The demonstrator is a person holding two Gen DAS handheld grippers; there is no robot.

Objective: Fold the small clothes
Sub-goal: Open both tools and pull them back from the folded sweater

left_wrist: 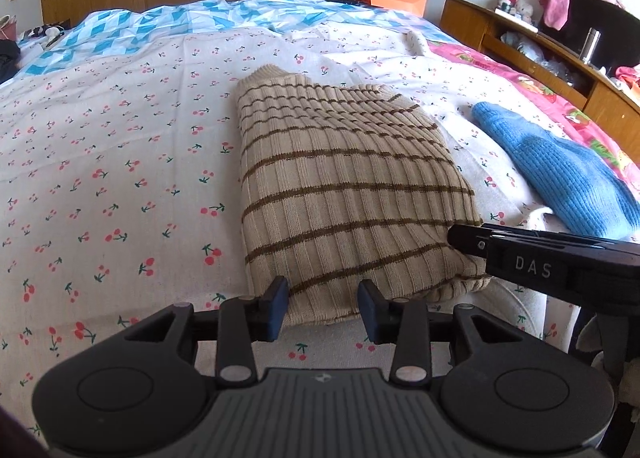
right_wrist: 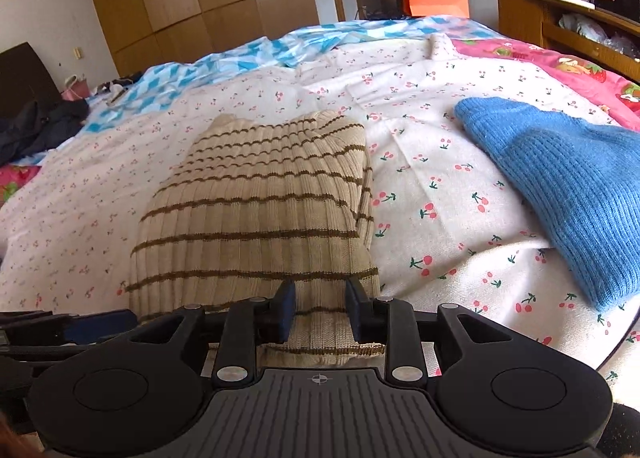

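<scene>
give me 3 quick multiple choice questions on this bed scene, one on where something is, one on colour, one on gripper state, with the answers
1. Where does the blue knit garment lie relative to the striped sweater?
A. on top of it
B. apart from it, to its right
C. under it

2. What colour are the sweater's stripes?
A. brown
B. red
C. green

3. How does the left gripper stand?
A. shut with nothing between the fingers
B. out of view
C. open, fingers either side of the sweater's near edge

Answers:
1. B: in the right wrist view, cherry-print bed sheet shows between the two garments.
2. A: brown lines cross the beige ribbed knit.
3. C: a wide gap shows between its fingers, with the hem between them; the right gripper stands open too at the same edge.
</scene>
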